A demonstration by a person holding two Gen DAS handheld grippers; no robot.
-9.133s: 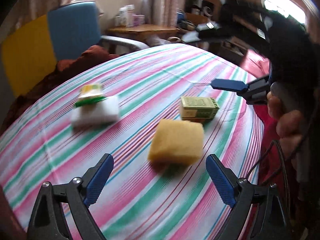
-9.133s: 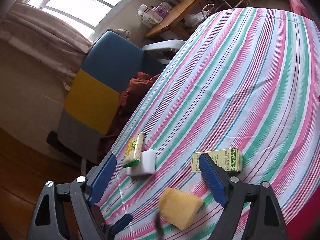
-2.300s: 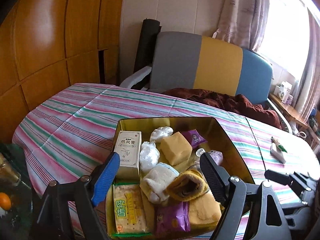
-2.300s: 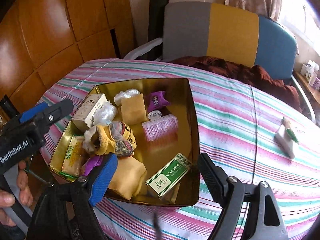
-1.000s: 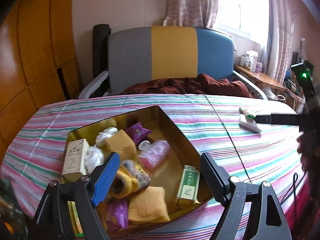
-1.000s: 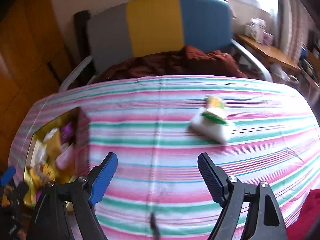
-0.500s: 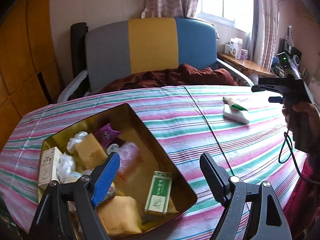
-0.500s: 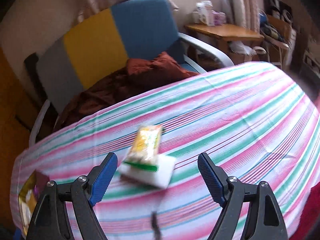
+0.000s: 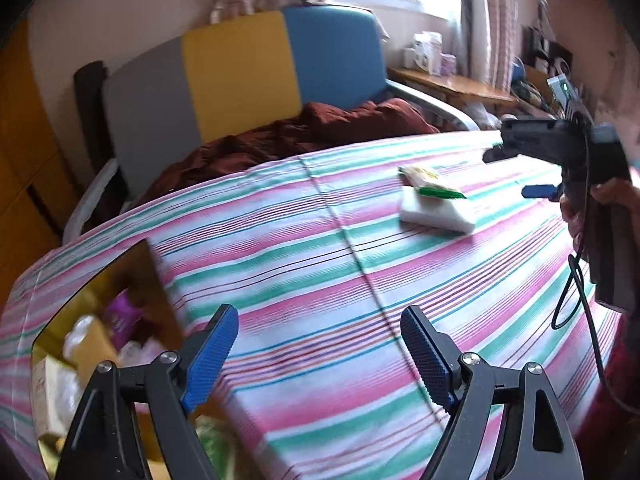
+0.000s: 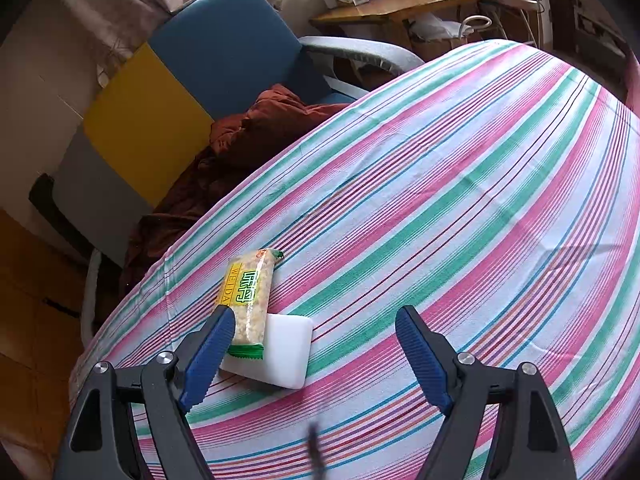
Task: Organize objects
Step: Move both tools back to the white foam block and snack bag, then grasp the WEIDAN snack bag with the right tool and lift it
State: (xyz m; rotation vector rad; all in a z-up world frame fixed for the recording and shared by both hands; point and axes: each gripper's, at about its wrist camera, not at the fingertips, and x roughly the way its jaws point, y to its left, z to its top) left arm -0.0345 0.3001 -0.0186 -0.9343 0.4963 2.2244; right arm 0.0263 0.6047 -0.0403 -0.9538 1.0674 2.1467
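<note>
While hovering over striped cloth, right gripper spread empty near snack bar atop white block; left gripper likewise agape beside tin.

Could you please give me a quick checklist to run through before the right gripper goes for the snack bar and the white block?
1. Right gripper open and empty: ok.
2. Snack bar in clear view: ok.
3. Snack bar clear of white block: not ok, one end rests on it.
4. Snack bar centred between the fingers: not ok, it sits by the left finger.
5. Left gripper open, empty: ok.
6. Room left in tin: cannot tell, blurred.
</note>
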